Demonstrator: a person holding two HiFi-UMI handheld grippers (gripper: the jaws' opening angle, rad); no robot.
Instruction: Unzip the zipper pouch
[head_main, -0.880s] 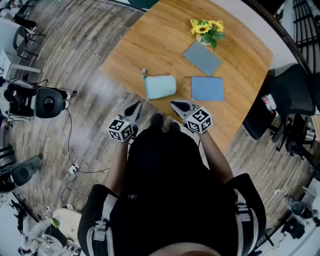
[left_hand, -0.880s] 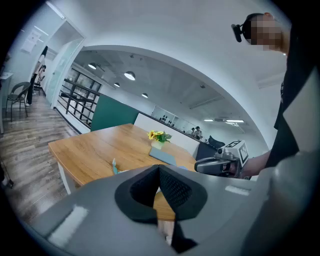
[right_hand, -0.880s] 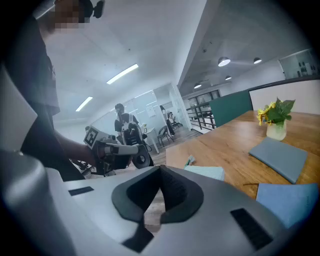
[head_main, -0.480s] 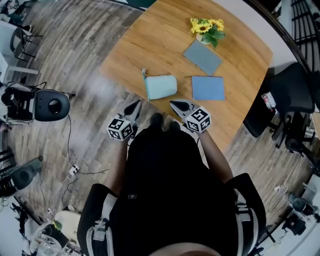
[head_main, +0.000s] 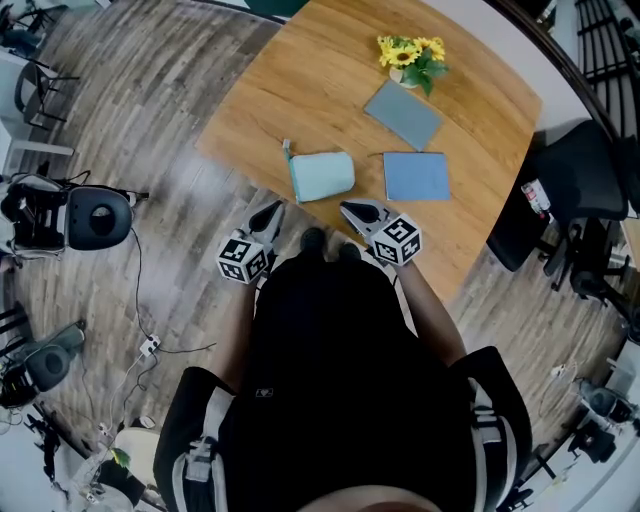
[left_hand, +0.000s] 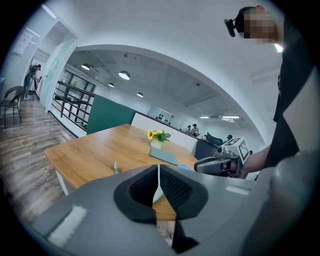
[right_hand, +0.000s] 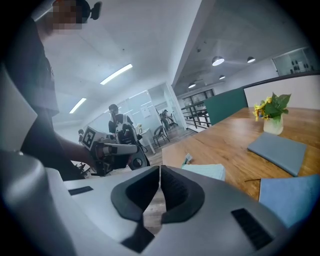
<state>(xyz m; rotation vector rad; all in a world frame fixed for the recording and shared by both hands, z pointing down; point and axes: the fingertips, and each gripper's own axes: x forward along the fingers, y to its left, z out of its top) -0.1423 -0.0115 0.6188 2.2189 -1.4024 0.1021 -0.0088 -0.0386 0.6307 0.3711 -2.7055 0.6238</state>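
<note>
A pale mint zipper pouch (head_main: 322, 174) lies on the wooden table (head_main: 300, 80) close to its near edge, its pull tab (head_main: 287, 147) sticking out at the left end. The pouch (right_hand: 205, 170) also shows ahead of the right jaws. My left gripper (head_main: 274, 211) hovers short of the table edge, below and left of the pouch, shut with nothing in it. My right gripper (head_main: 351, 210) hangs just below and right of the pouch, also shut and empty. Neither touches the pouch.
A blue pouch (head_main: 416, 177) and a grey pouch (head_main: 403, 115) lie to the right and behind, with a small vase of yellow flowers (head_main: 411, 58) at the far side. A black office chair (head_main: 570, 200) stands right of the table; cables and gear litter the floor at left.
Both grippers stay where they were, shut. The view has shifted slightly, so the floor gear at the left edge sits a little lower in the picture.
</note>
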